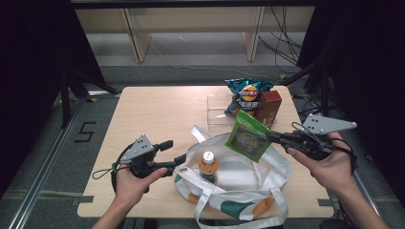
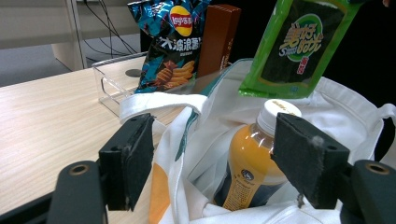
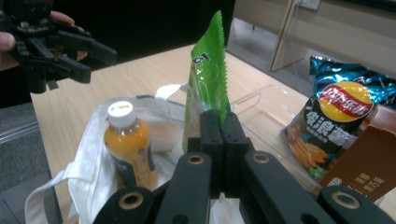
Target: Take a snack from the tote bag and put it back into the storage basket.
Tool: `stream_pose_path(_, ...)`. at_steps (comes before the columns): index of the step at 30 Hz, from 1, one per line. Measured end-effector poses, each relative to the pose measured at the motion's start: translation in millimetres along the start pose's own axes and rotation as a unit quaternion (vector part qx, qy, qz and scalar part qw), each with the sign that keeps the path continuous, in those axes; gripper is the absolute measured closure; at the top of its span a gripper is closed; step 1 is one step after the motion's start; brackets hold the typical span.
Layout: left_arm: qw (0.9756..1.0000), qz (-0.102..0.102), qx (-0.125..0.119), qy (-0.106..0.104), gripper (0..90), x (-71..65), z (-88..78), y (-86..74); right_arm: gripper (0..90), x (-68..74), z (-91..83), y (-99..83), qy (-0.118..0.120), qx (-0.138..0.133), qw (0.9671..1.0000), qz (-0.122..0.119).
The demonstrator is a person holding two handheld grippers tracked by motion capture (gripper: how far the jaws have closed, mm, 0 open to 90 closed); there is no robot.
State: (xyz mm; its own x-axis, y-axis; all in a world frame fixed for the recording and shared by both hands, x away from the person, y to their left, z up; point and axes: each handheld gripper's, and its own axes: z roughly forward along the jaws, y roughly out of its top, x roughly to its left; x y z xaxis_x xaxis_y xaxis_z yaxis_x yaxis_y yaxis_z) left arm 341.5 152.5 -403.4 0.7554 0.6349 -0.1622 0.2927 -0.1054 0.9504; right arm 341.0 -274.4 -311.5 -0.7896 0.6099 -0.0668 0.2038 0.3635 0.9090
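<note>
Right gripper (image 1: pixel 273 137) clamps green snack packet (image 1: pixel 247 137) above white tote bag (image 1: pixel 267 174); left gripper (image 1: pixel 177 153) wide at bag's rim; juice bottle (image 1: pixel 208 166) upright inside bag.

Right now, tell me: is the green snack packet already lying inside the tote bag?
No. The right gripper holds the green snack packet in the air above the tote bag, clear of the bottle inside.

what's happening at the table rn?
A person is packing snacks into a white tote bag. The right gripper is shut on a green snack packet, holding it over the bag's mouth. The left gripper is open at the bag's left rim. An orange drink bottle already stands inside. A blue chip bag and a brown box wait by the clear tray.
</note>
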Motion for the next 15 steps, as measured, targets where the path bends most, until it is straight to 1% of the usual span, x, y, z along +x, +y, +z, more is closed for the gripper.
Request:
stream_pose_path(1,1.0000,0.000,0.000,0.000,28.7,0.1,0.1,-0.1,90.0,1.0,0.3,-0.4,-0.004,-0.010,0.9999,0.007)
stream_pose_path(2,1.0000,-0.001,0.000,0.000,28.7,0.1,0.1,-0.2,90.0,-0.4,0.2,-0.7,-0.015,-0.018,0.9997,-0.001)
stream_pose_path(3,1.0000,-0.002,-0.001,-0.001,28.7,0.3,0.2,-0.4,90.0,-0.4,0.0,-1.0,-0.011,-0.021,0.9997,0.003)
stream_pose_path(4,1.0000,-0.001,0.000,0.000,28.7,0.3,0.0,-0.4,90.0,-0.8,-0.7,-1.0,-0.015,-0.025,0.9996,0.005)
stream_pose_path(5,1.0000,-0.009,-0.001,0.002,28.7,-0.3,0.2,-0.9,90.0,-0.5,-1.4,-1.6,-0.011,-0.032,0.9994,0.009)
stream_pose_path(6,1.0000,-0.009,-0.001,0.002,28.7,-0.3,0.2,-0.9,90.0,0.0,-1.5,-1.9,-0.019,-0.038,0.9990,0.010)
stream_pose_path(7,0.9999,-0.010,0.003,0.007,28.7,-0.9,-0.5,-0.9,90.0,-1.5,-2.9,-1.8,-0.019,-0.042,0.9989,0.002)
stream_pose_path(8,0.9999,-0.009,0.002,0.005,28.7,-0.7,-0.3,-0.9,90.0,-2.0,-1.8,-1.9,-0.014,-0.051,0.9986,0.002)
stream_pose_path(9,0.9999,-0.009,0.002,0.005,28.7,-0.7,-0.3,-0.9,90.0,-2.0,-1.8,-1.9,-0.014,-0.051,0.9986,0.002)
stream_pose_path(10,0.9999,-0.009,0.003,0.006,28.7,-0.8,-0.3,-0.9,90.0,-2.5,-3.3,-2.0,-0.029,-0.067,0.9973,-0.001)
stream_pose_path(11,1.0000,-0.002,0.002,0.003,28.7,-0.3,-0.5,-0.4,90.0,-2.3,-3.7,-2.0,-0.023,-0.068,0.9974,0.004)
stream_pose_path(12,1.0000,-0.004,-0.002,-0.002,28.7,-0.1,0.2,-0.8,90.0,-2.7,-4.0,-1.6,-0.025,-0.073,0.9970,0.000)
stream_pose_path(13,1.0000,-0.008,-0.001,0.002,28.7,-0.7,-0.1,-0.8,90.0,-2.6,-4.2,-1.2,-0.035,-0.081,0.9961,-0.004)
stream_pose_path(14,1.0000,-0.008,-0.001,0.002,28.7,-0.7,-0.1,-0.8,90.0,-2.3,-4.2,-1.1,-0.030,-0.083,0.9961,-0.002)
stream_pose_path(15,1.0000,-0.007,0.001,0.003,28.7,-1.0,-0.6,-0.7,90.0,-2.4,-4.2,-0.8,-0.037,-0.091,0.9952,-0.003)
